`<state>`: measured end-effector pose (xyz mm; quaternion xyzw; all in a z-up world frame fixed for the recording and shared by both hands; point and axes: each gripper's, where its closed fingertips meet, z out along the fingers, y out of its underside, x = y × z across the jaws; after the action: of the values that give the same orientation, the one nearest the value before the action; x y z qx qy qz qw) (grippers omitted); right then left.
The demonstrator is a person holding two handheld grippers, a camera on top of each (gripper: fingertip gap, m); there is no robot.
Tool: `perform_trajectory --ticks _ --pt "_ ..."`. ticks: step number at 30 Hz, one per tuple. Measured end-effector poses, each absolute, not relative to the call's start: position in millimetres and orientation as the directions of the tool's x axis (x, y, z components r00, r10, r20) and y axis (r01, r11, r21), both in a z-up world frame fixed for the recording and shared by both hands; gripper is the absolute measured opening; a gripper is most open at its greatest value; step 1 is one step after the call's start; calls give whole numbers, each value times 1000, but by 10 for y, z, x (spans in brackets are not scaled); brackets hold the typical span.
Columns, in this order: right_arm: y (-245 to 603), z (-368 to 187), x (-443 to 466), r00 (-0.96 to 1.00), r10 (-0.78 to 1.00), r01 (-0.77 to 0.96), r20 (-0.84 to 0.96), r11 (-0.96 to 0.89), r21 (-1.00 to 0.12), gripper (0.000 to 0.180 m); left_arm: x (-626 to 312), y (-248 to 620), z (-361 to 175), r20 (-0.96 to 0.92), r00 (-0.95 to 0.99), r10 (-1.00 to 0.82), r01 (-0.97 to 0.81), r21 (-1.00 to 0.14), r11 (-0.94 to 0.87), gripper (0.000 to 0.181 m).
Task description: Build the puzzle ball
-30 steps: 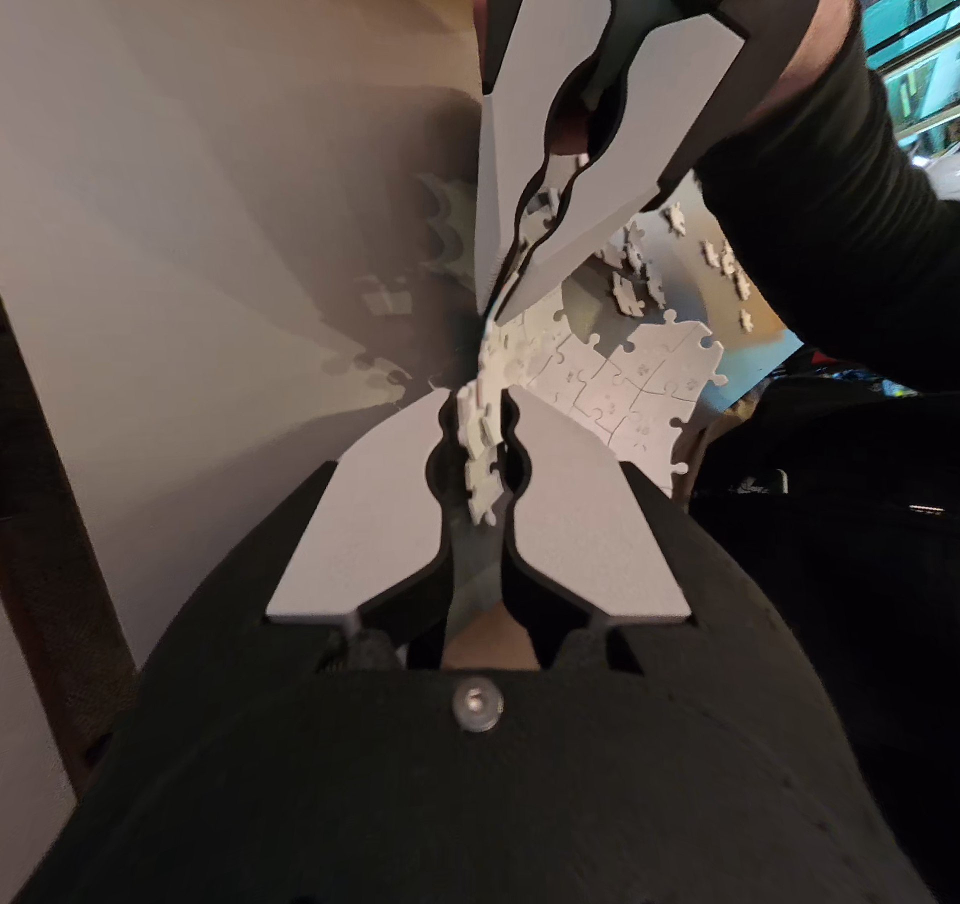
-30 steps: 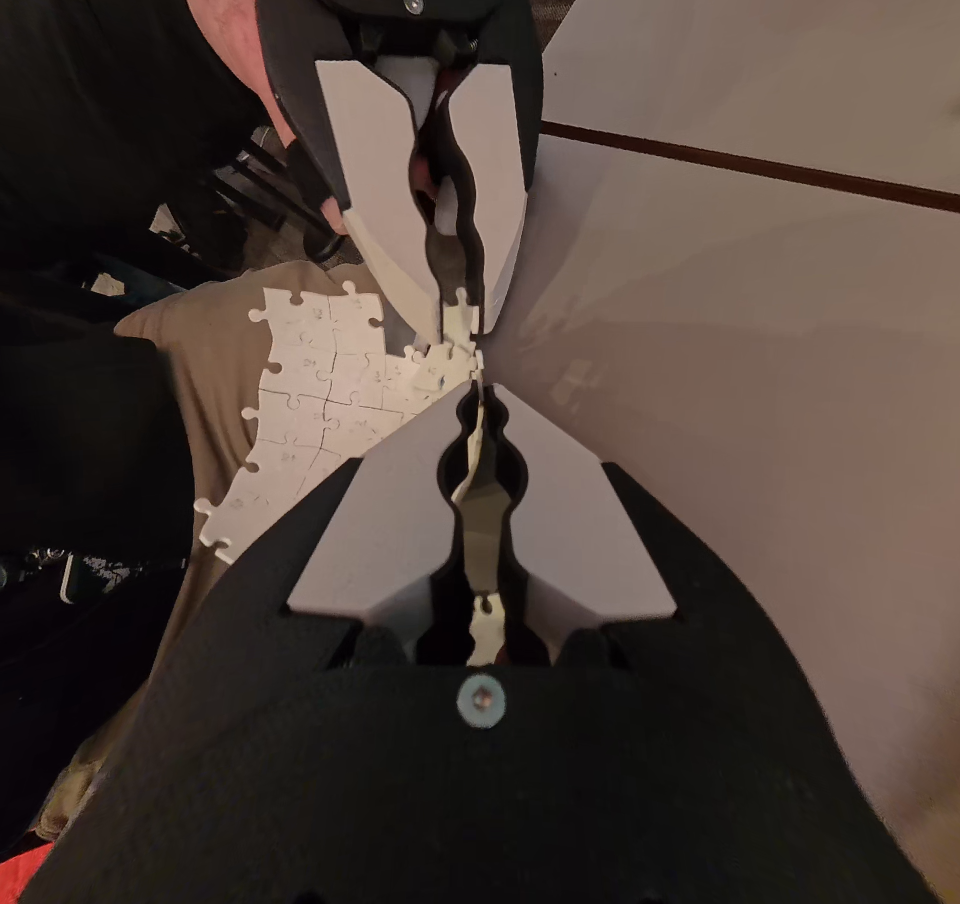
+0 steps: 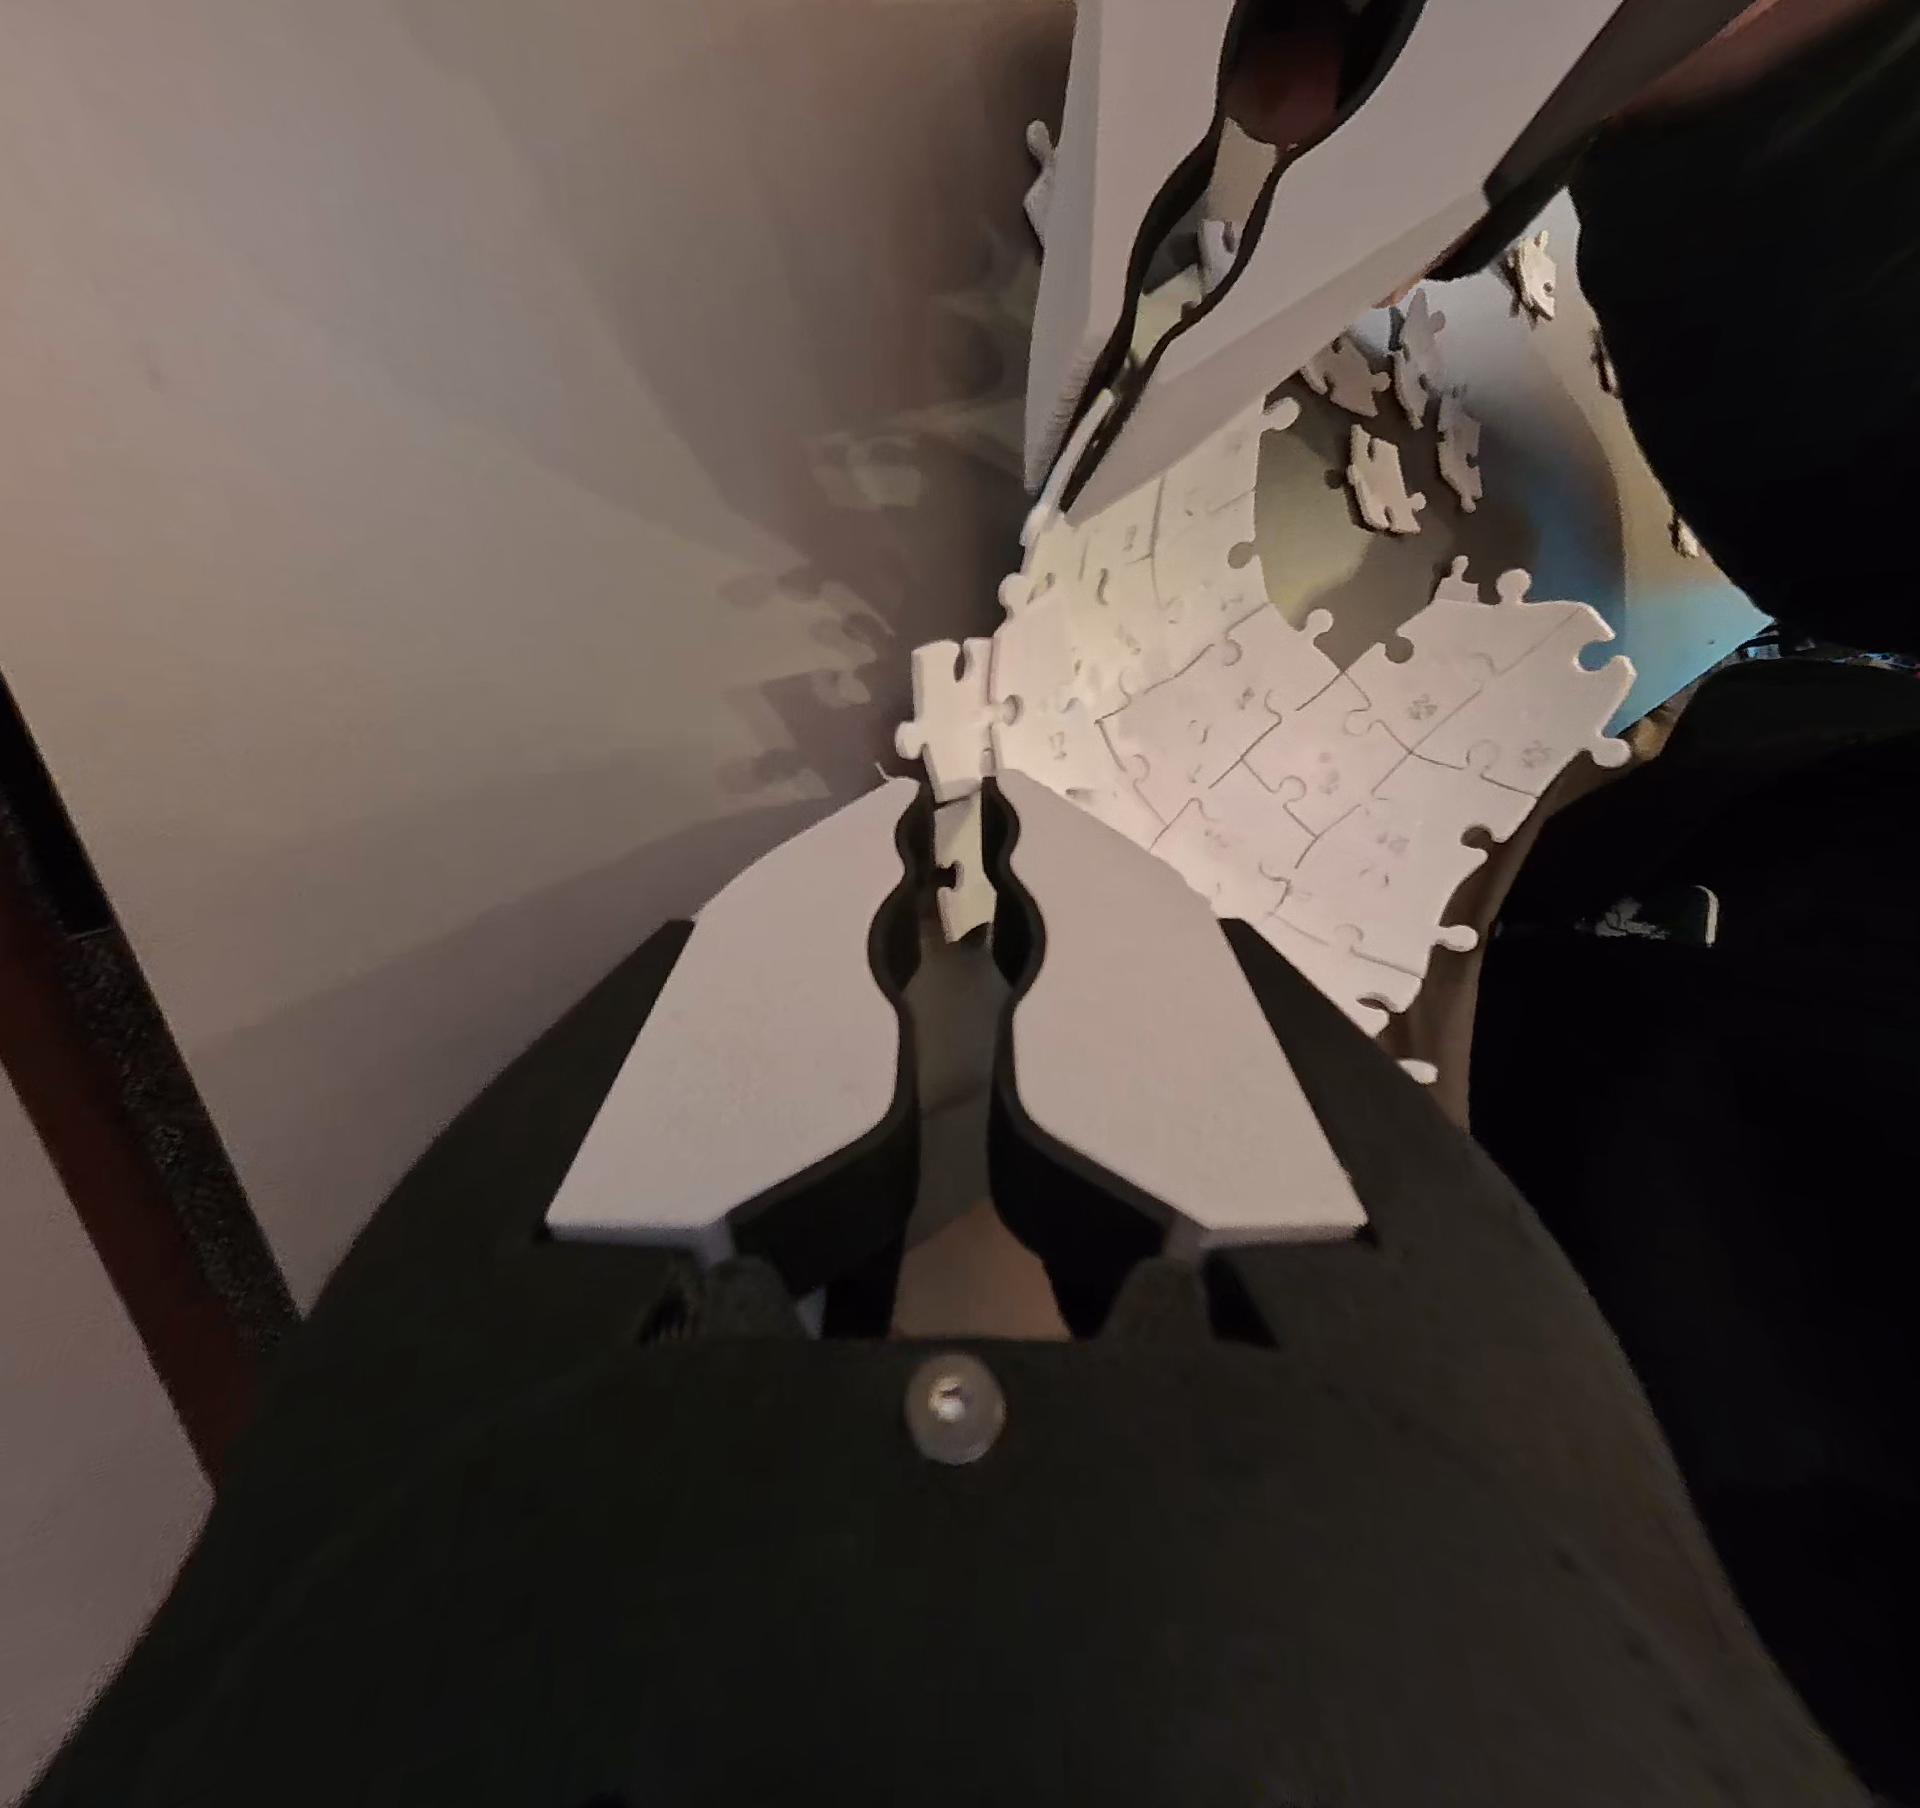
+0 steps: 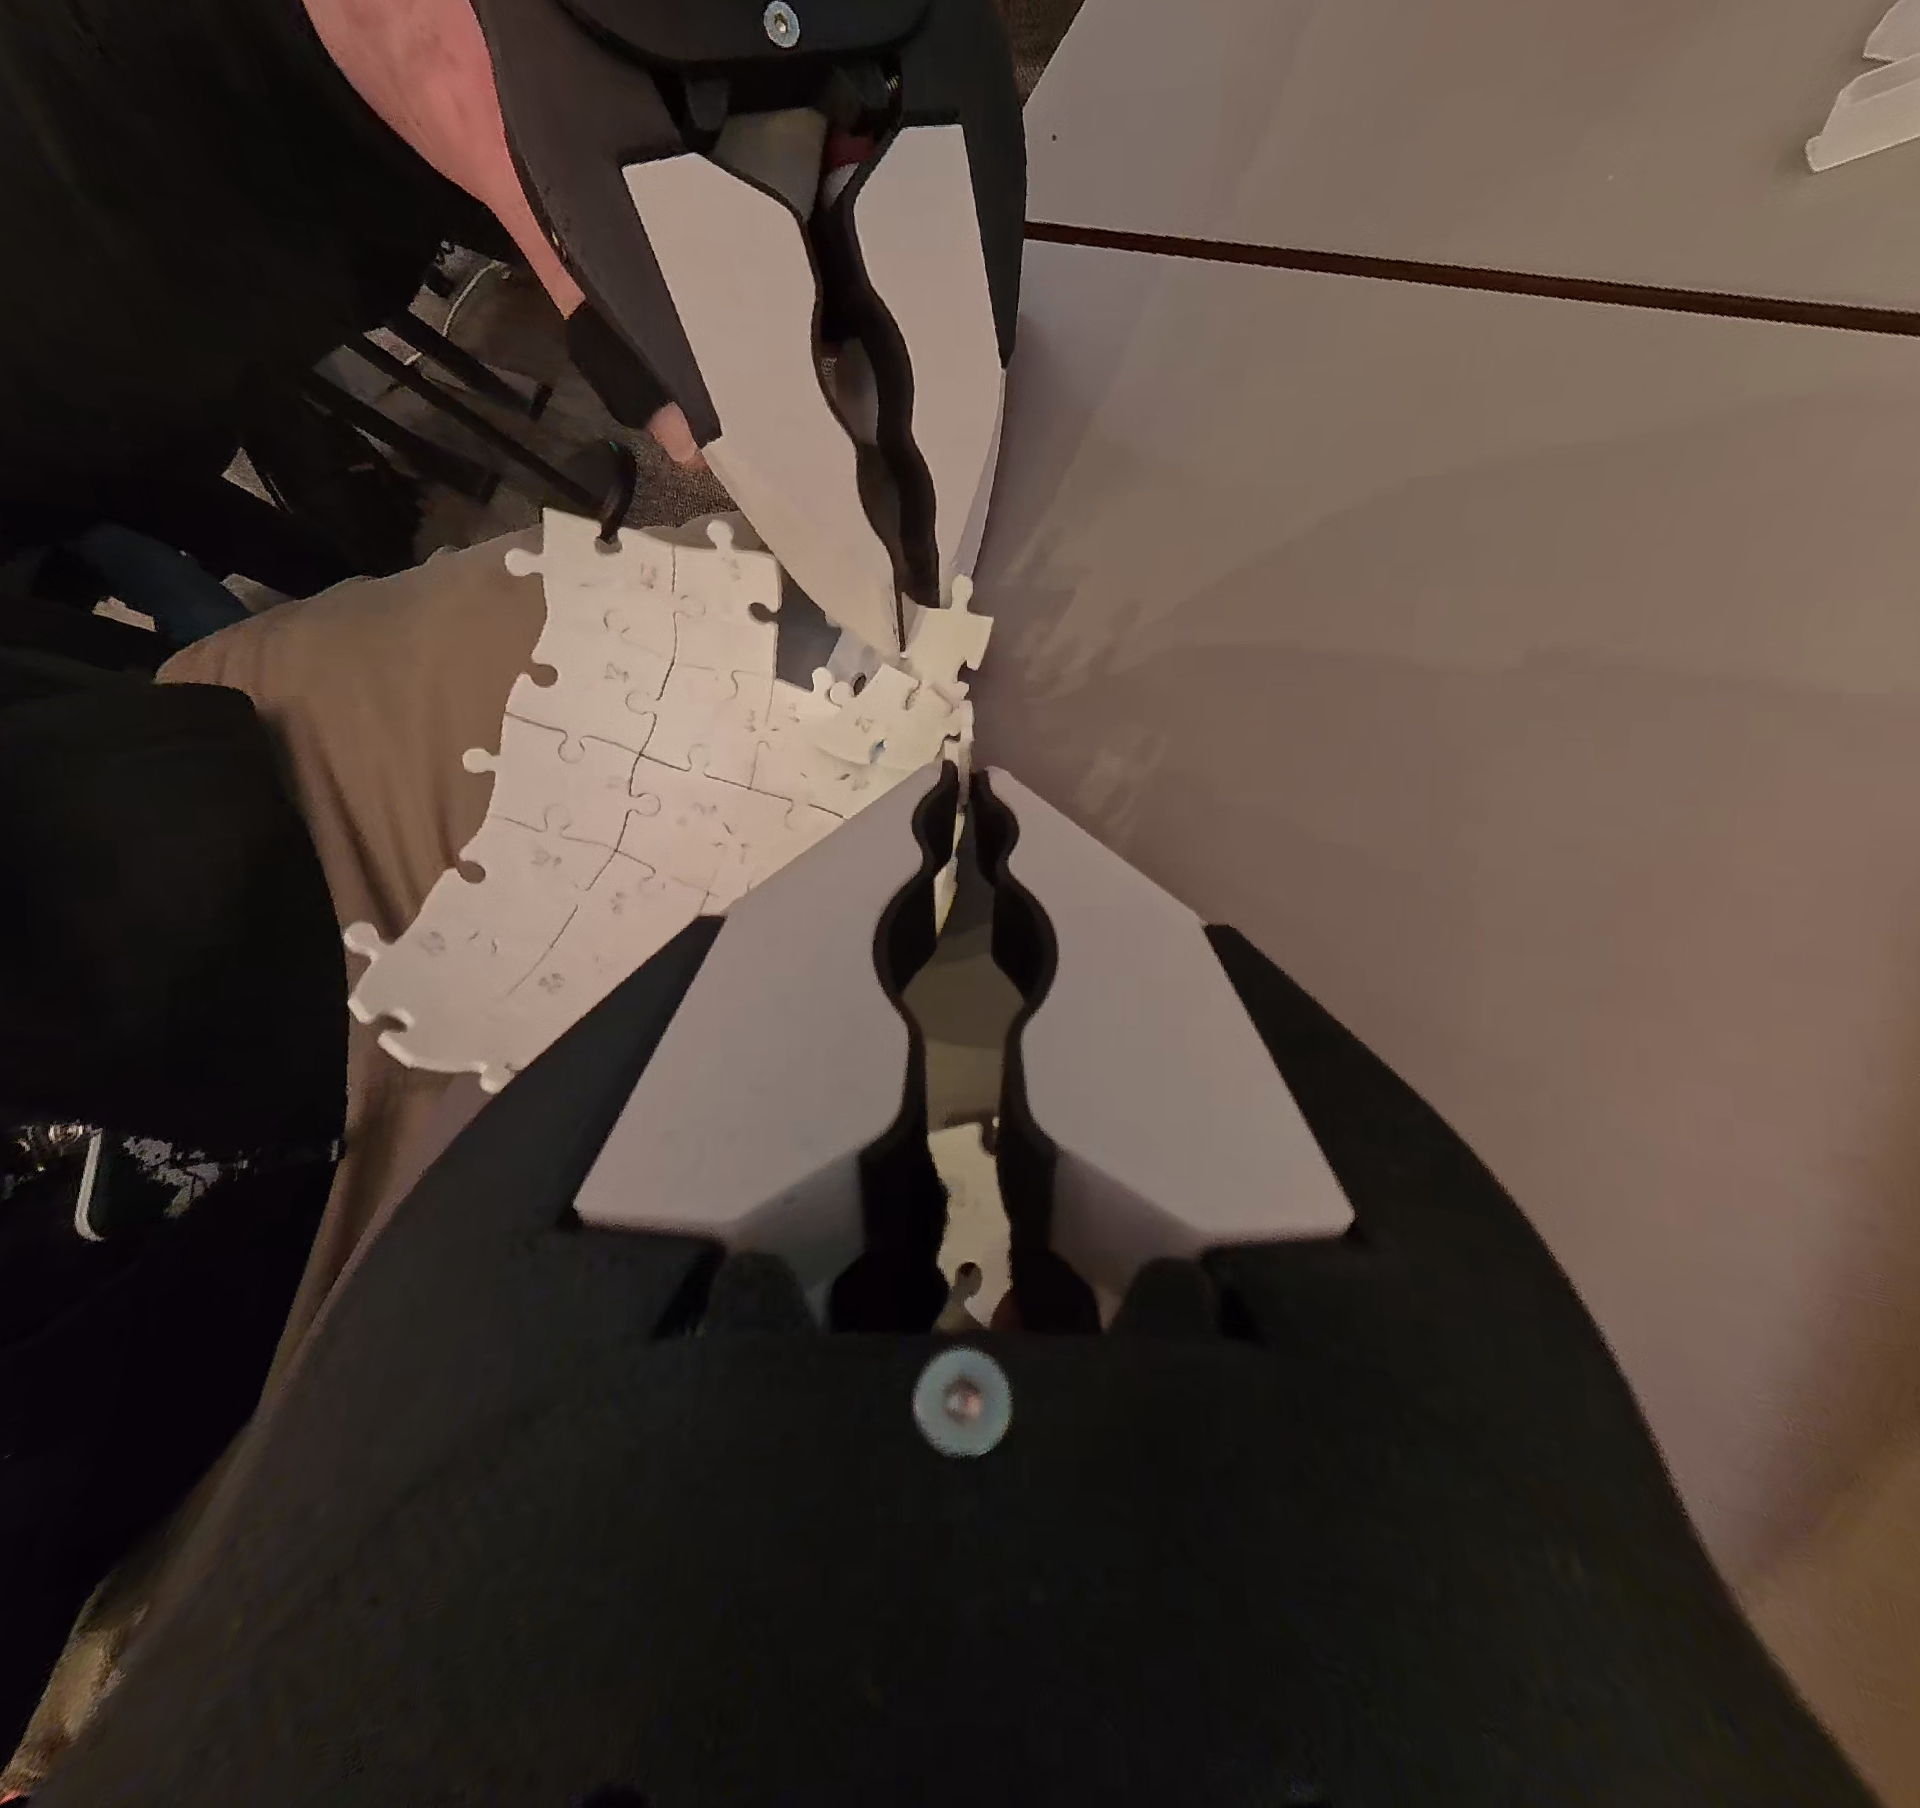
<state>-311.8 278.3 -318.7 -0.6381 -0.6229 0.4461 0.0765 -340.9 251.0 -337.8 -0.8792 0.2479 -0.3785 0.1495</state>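
Puzzle ball, so far only a curved white sheet of interlocked plastic jigsaw pieces (image 3: 1299,750), is held up in the air between both tools, off the pale grey counter (image 3: 416,408) and out past its near edge, over the person's lap. Left tool (image 3: 951,802) is nearly closed w/ a single white jigsaw piece (image 3: 951,719) pinched at its tips, that piece butting the sheet's edge; whether it's fully seated I can't tell. Right tool (image 4: 961,782) is closed down too, clamping the sheet's rim edge-on, w/ a sliver of white piece showing deep in its throat. In the left wrist view the right tool comes in from the top, tips on the sheet's upper edge.

Handling, as I judge it: very light, thin, stiff per piece but the joined sheet looks bendy at the seams & likely to pop apart if twisted or squeezed hard. Smooth plastic, prob. slippery betw. flat tool faces. Best hold looks like flat on a piece's body near the rim, not on a tab, w/ the other tool bracing close to the joint being pressed. Loose white pieces (image 3: 1382,480) lie scattered toward the counter's far right part, near a black sleeve (image 3: 1766,304)
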Motion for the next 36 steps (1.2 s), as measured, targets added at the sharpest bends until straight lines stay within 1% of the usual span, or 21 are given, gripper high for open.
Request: perform_trajectory --ticks 5,13,20,23,28,36 --pt "2774 -3175 -3112 -174 868 718 -465 -211 -663 0 -3390 2480 -3362 615 574 -541 -319 -441 -839 6" --pt "2774 -3144 -3064 -175 878 709 -445 -202 -676 0 -3372 2515 -3322 634 560 -533 -276 -463 -842 6" --pt "2761 -3128 -3012 -175 878 688 -445 -215 -693 0 -3363 2436 -3287 646 539 -541 -287 -462 -839 15" --pt "2751 -3116 -3018 -179 879 675 -442 -217 -705 0 -3355 2412 -3286 650 536 -539 -293 -455 -841 14" --pt "2748 -3118 -2990 -186 883 682 -431 -200 -703 0 -3326 2376 -3317 652 536 -537 -315 -436 -843 3" --pt "2749 -3110 -2960 -186 893 684 -410 -182 -706 0 -3297 2366 -3302 691 515 -508 -279 -425 -861 2"
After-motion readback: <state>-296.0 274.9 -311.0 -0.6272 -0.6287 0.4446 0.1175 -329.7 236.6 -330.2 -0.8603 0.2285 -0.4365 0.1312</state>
